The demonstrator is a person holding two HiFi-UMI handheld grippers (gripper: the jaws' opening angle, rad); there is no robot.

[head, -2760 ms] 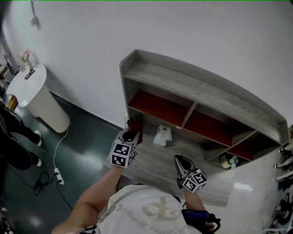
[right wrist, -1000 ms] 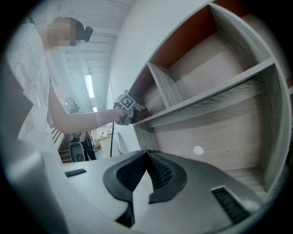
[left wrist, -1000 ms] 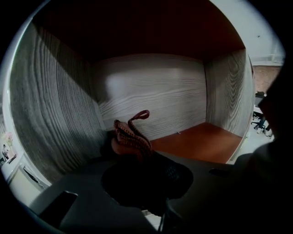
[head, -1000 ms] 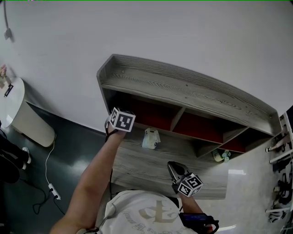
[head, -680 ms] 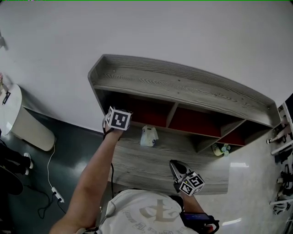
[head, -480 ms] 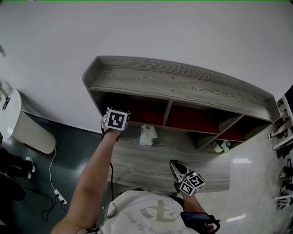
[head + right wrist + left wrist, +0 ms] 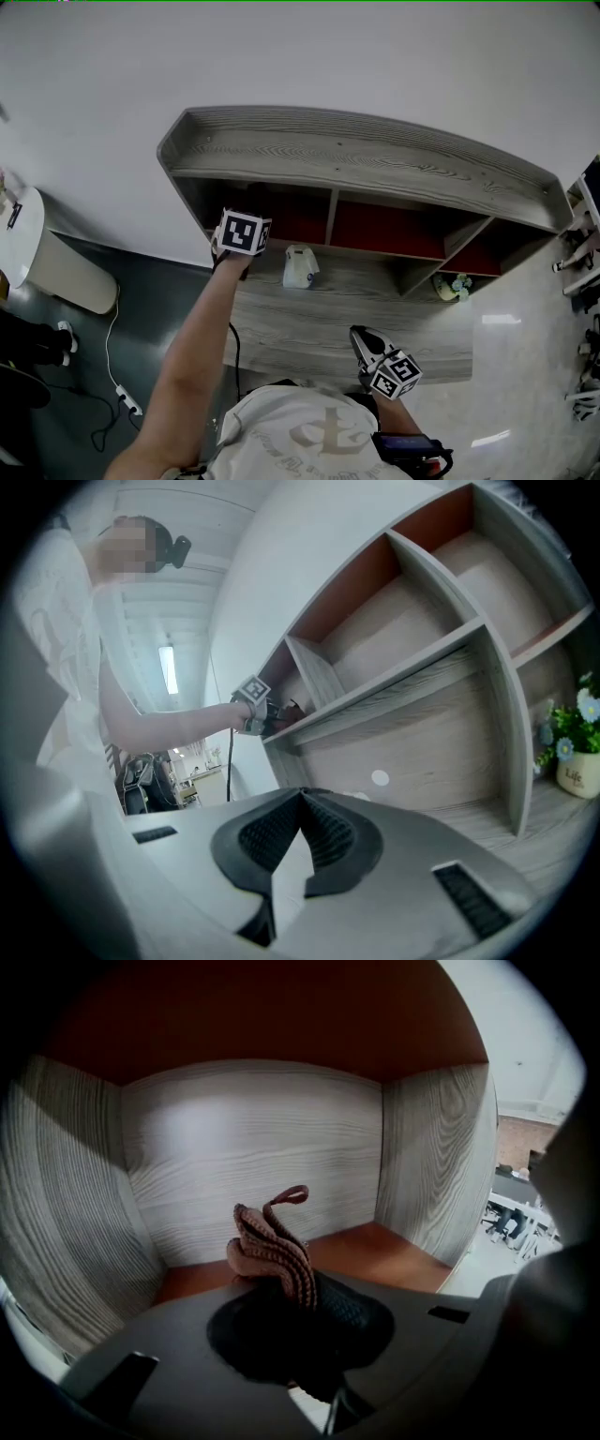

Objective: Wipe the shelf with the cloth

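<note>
A grey wood-grain shelf unit (image 7: pixel 366 169) with red-floored compartments stands against the white wall. My left gripper (image 7: pixel 242 232) reaches into the leftmost compartment (image 7: pixel 253 1166), shut on a folded brown cloth (image 7: pixel 272 1251) that sticks up from its jaws just above the red floor (image 7: pixel 375 1255). In the right gripper view the left gripper (image 7: pixel 253 705) shows at the shelf's far end. My right gripper (image 7: pixel 375 349) hangs low over the lower shelf board (image 7: pixel 319 328), its jaws shut with nothing between them (image 7: pixel 302 829).
A small white object (image 7: pixel 298 266) stands on the lower board below the compartments. A little potted plant (image 7: pixel 452 285) sits at the right end, also seen as a white pot with flowers (image 7: pixel 572 752). A white round table (image 7: pixel 42 253) and a cable (image 7: pixel 117 375) lie at the left on the dark floor.
My left gripper rose from the lower board with the cloth and went into the leftmost compartment. The head view swung so the shelf sits more level. The right gripper barely moved.
</note>
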